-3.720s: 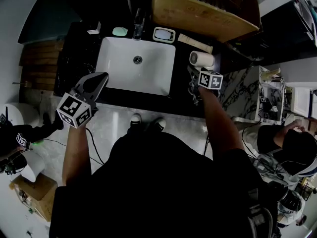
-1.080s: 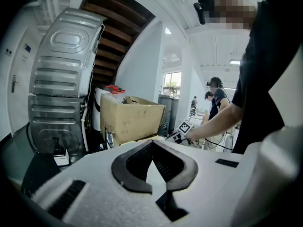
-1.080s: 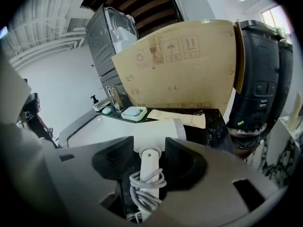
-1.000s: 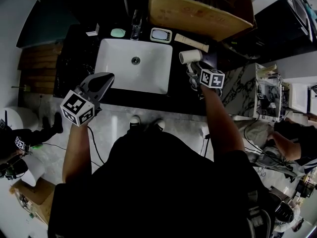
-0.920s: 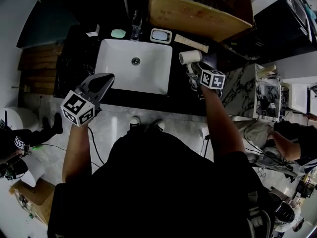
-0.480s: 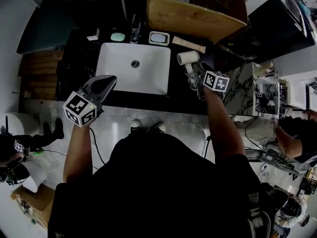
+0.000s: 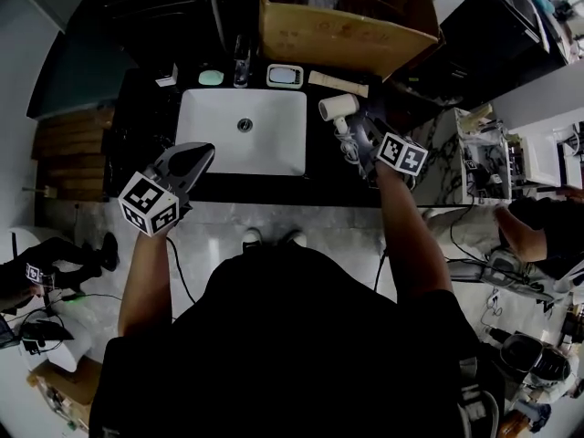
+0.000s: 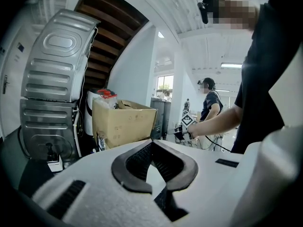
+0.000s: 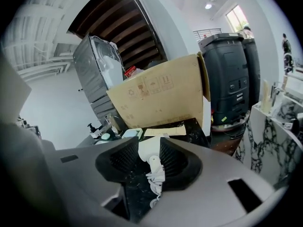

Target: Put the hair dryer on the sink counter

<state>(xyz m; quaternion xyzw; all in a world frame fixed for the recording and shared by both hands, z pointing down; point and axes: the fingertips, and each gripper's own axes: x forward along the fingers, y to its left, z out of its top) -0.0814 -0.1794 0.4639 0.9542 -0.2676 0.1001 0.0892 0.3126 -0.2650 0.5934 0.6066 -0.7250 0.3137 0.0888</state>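
The hair dryer (image 7: 338, 108) lay on the worktop (image 7: 328, 170), just right of the sink (image 7: 212, 144), cord (image 7: 345, 140) coiled beside it. The right tool (image 7: 362, 133) hovered near it with jaws spread. They had just been closing, pinching nothing. The left tool (image 7: 199, 149) was pressed together, empty, over the sink's front-left corner.

It looked like a bathroom mock-up inside a lab or workshop hall. A white sink (image 7: 242, 133) with a faucet (image 7: 240, 67) and green soap (image 7: 211, 78) sat in a black bench (image 7: 333, 167), as in a washroom. Yet a big cardboard box (image 7: 338, 35) stood behind it, cables (image 7: 55, 296) trailed over the pale floor, a grey appliance (image 8: 52, 89) stood under an open wooden staircase (image 8: 111, 27), and another person (image 7: 534, 226) worked nearby.
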